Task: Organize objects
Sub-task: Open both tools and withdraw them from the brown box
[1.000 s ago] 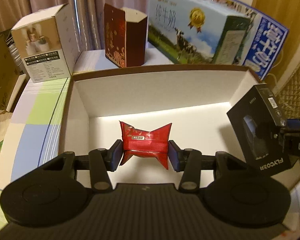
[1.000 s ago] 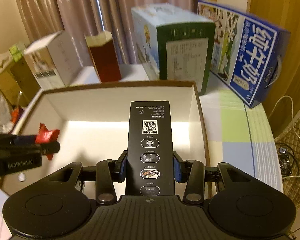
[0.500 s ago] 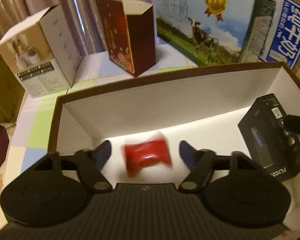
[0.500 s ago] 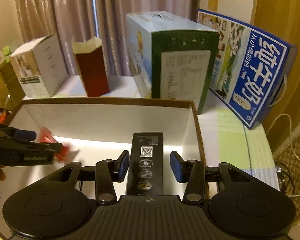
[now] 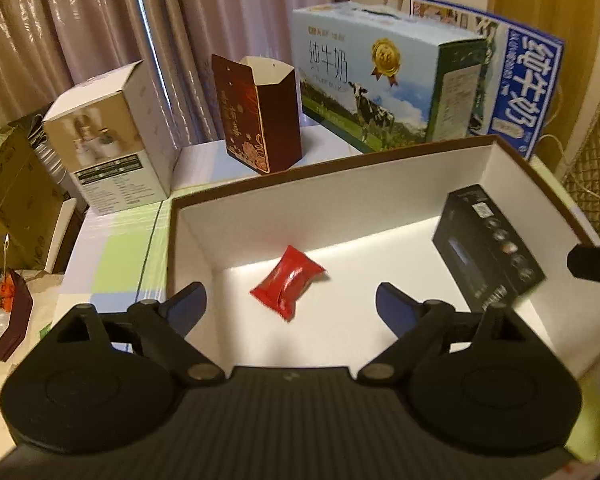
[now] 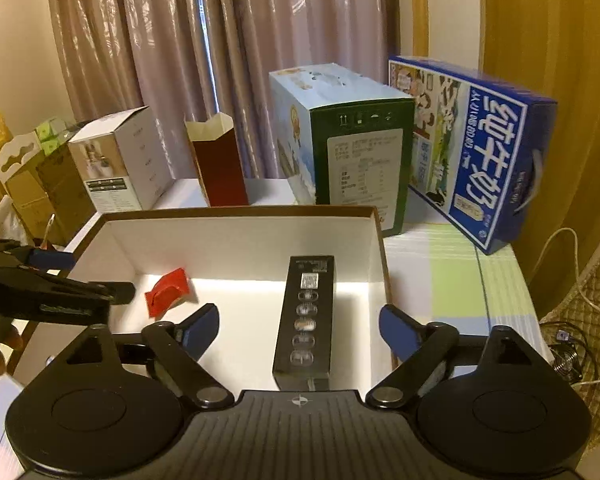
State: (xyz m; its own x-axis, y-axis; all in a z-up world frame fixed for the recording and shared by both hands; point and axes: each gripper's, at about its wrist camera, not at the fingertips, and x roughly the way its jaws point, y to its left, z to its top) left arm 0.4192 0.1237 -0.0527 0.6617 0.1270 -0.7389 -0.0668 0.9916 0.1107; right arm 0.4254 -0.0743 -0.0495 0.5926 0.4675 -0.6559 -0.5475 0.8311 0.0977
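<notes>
A red snack packet (image 5: 287, 282) lies on the white floor of the open brown-rimmed box (image 5: 340, 196), toward its left. My left gripper (image 5: 290, 300) is open and empty above and behind it. A black slim carton (image 6: 306, 320) lies flat in the right part of the box (image 6: 236, 236); it also shows in the left wrist view (image 5: 486, 246). My right gripper (image 6: 299, 322) is open, its fingers apart on either side of the carton and above it. The packet also shows in the right wrist view (image 6: 167, 291), beside the left gripper's finger (image 6: 80, 292).
Behind the box stand a white product box (image 5: 112, 160), a dark red open carton (image 5: 260, 116), a light-blue milk case (image 5: 384, 80) and a blue milk case (image 6: 472, 152). Cardboard boxes (image 5: 12, 196) sit off the table's left edge. Cables (image 6: 572, 344) hang at right.
Both grippers opened and drew back and up. The red packet dropped from the left gripper onto the box floor; the black carton was let go and now lies flat in the box.
</notes>
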